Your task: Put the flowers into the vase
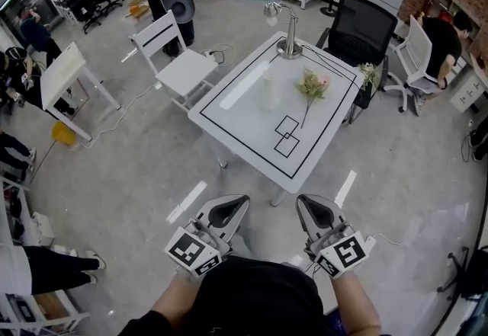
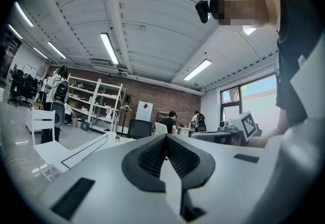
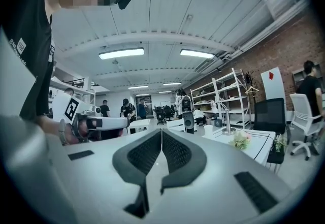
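Both left gripper (image 1: 229, 209) and right gripper (image 1: 316, 209), jaws closed on nothing, short of white square counter (image 1: 244, 125) bearing loose pale flowers (image 1: 313, 86), translucent vase (image 1: 268, 91); task unstarted.

Flowers (image 1: 313, 88) lying flat, vase (image 1: 268, 91) upright nr them

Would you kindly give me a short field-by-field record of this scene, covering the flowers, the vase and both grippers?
flowers: lying flat on the table, to the right of the vase in the head view, not in it
vase: pale, upright on the table, apart from the flowers
table: white with black lines
desk lamp: at the table's far edge
left gripper: jaws together, nothing held, short of the table
right gripper: jaws together, nothing held, short of the table
task state: flowers not yet picked up
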{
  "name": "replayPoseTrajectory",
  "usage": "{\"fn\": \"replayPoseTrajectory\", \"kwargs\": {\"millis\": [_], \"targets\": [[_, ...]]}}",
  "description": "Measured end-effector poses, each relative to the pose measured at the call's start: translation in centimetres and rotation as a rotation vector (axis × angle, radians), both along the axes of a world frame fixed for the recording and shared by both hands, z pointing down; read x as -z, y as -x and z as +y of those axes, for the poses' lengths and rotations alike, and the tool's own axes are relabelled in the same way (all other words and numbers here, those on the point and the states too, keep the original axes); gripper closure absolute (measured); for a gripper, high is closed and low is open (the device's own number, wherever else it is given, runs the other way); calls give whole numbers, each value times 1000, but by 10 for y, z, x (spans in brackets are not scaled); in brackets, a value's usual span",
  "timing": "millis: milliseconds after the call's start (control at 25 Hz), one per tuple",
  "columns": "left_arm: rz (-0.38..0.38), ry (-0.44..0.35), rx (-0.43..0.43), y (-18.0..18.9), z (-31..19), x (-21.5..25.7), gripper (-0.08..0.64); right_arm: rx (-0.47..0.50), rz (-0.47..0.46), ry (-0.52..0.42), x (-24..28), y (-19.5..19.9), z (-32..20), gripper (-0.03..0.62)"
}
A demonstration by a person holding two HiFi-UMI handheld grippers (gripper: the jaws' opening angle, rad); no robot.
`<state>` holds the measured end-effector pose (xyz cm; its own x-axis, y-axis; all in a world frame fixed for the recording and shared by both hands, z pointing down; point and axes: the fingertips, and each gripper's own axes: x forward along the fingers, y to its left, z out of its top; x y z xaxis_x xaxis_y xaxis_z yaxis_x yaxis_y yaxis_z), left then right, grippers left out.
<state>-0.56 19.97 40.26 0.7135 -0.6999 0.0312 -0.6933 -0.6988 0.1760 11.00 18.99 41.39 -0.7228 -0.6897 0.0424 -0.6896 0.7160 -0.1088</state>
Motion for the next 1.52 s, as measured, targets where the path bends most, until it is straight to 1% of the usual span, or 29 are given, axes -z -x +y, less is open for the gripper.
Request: {"fn": "replayPoseTrajectory", "kwargs": {"millis": [400, 600, 840, 1000, 1200, 1360, 1520], "targets": [[29, 29, -53, 34, -101, -9, 557, -59, 35, 35, -9, 27, -95, 580], [32, 32, -90, 54, -150, -10, 557, -93, 30, 69, -8, 47, -142, 578], [49, 60, -138, 79, -197, -17, 557, -134, 45, 83, -8, 75, -194, 580], [62, 83, -158, 98, -222, -24, 557, -158, 55, 88, -7, 90, -218, 578], [64, 88, -190, 109, -248, -27, 557, -201, 59, 97, -8, 94, -242, 578], [75, 98, -210, 107, -259, -29, 557, -234, 70, 109, -9, 88, -255, 578], [76, 105, -229, 102, -265, -29, 557, -262, 62, 147, -16, 76, -268, 577]]}}
